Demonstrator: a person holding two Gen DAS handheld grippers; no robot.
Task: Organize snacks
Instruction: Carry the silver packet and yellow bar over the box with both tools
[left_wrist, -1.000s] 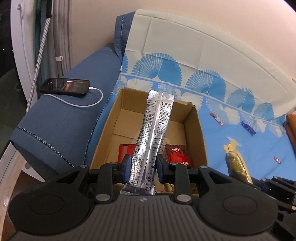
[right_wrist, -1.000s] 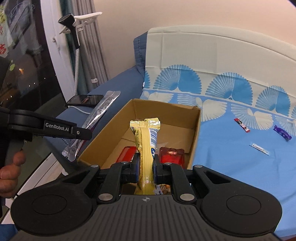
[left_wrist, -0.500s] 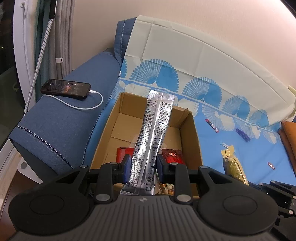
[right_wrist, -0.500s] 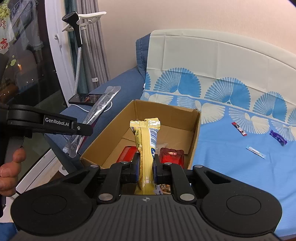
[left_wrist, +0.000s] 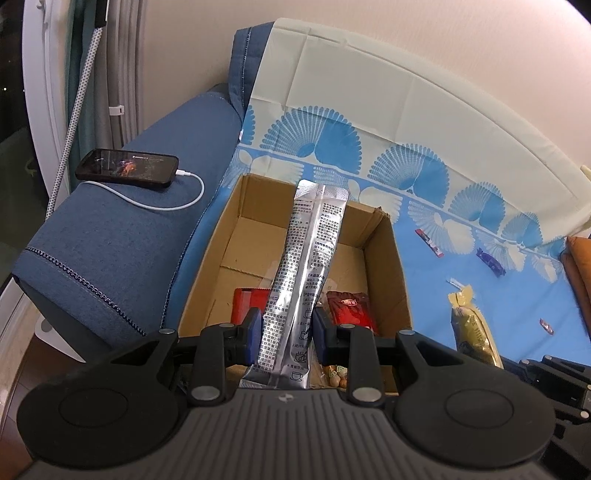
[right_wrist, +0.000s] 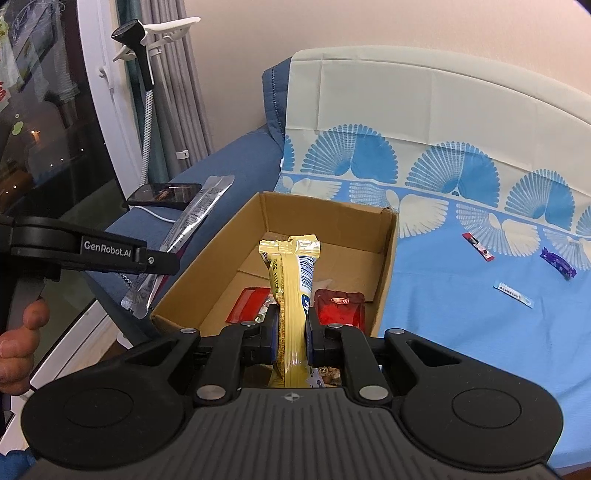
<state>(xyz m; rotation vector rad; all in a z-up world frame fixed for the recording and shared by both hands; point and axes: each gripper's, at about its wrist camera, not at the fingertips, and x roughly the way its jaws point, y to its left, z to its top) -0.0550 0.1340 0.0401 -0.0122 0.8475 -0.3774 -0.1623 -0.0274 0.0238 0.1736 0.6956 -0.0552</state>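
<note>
- The left gripper (left_wrist: 286, 328) was seen clamped on a silver sachet (left_wrist: 308, 273), gripped near its lower end, its long body jutting up and forward over the box (left_wrist: 388, 266).
- The right gripper (right_wrist: 290, 332) was seen pinched tight on a yellow pack (right_wrist: 291, 284), likewise held low and poised above the box's near edge.
- Inside the box, two red packets (right_wrist: 341, 306) were seen on the floor toward the near wall, with wrapped sweets just under the grippers; the far half was bare cardboard.
- The box was set on the sofa's blue cover (right_wrist: 461, 314), against its left edge beside the armrest, where a phone (left_wrist: 127, 168) was left charging.
- Small sweets (right_wrist: 557, 262) were left scattered on the cover, right of the box.
- A risk was judged: with both packs held low and tall, either could tip over the box's wall on release, or the two grippers could collide above the box.
</note>
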